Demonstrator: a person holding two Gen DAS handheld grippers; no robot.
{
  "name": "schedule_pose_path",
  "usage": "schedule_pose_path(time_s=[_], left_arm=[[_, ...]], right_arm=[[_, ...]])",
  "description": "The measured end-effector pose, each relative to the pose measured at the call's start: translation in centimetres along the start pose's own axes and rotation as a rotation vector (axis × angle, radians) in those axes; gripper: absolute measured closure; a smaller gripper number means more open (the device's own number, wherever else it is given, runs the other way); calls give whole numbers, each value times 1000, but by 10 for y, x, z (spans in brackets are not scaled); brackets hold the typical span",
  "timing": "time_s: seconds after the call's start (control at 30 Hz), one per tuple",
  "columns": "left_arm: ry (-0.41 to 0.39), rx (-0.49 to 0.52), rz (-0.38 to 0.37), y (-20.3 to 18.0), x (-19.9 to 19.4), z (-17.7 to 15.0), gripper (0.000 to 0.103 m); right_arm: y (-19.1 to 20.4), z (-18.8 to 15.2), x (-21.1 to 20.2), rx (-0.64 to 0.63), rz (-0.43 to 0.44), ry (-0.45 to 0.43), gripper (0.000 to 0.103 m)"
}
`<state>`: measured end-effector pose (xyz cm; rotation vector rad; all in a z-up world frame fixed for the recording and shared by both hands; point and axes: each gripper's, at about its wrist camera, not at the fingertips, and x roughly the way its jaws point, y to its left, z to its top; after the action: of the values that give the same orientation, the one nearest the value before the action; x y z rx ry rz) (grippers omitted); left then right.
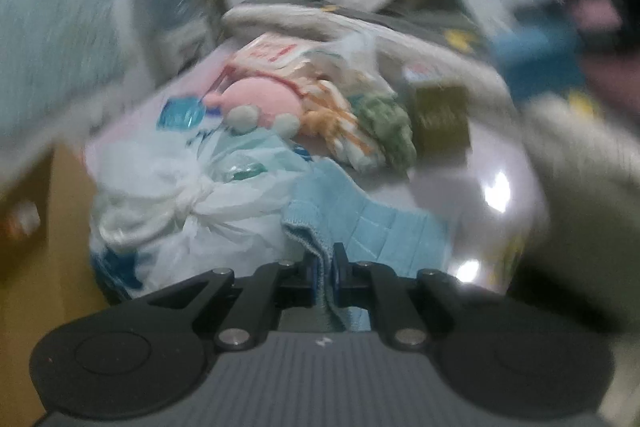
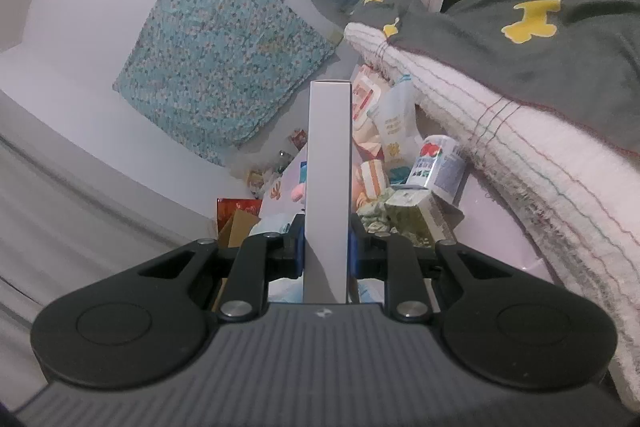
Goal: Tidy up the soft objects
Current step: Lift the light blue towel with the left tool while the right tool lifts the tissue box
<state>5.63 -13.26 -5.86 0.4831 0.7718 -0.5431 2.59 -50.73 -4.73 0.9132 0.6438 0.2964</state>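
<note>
Left claw [image 1: 326, 267]: pinched tight on a fold of the blue cloth [image 1: 360, 215], which drapes over the bench [image 1: 460, 187].
Right claw [image 2: 326, 239]: clamped on a white box [image 2: 329, 163] standing upright.
Left view, 11 o'clock: pink plush toy [image 1: 260, 99] behind a knotted plastic bag [image 1: 192, 203].

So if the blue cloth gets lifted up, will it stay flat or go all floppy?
Probably floppy: the blue cloth already bunches and folds where the left hand-held gripper pinches its edge. It looks thin, so likely light. Its woven surface should not slip much, though the loose end may drag against the white bag beside it.
</note>
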Motion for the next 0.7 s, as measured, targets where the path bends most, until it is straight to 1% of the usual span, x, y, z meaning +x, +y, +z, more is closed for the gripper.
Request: schedule_pose_path(time_s=[0.1, 0.2, 0.27, 0.37, 0.53, 0.63, 0.7], left_arm=[[-14, 151, 17, -23, -5, -9, 95], [-34, 253, 3, -40, -12, -19, 95], [-33, 298, -7, -52, -11, -22, 94], [-25, 306, -46, -64, -7, -24, 94], [-24, 264, -89, -80, 4, -19, 91], [-34, 212, -146, -86, 8, -14, 88], [-33, 217, -176, -93, 10, -14, 84]], right_arm=[[4, -3, 8, -9, 3, 25, 84], [8, -8, 18, -17, 5, 54, 84], [10, -11, 25, -20, 6, 76, 84], [14, -17, 34, -27, 18, 108, 84], [19, -25, 43, -34, 37, 139, 84], [19, -27, 47, -26, 58, 156, 84], [20, -28, 48, -19, 80, 170, 84]])
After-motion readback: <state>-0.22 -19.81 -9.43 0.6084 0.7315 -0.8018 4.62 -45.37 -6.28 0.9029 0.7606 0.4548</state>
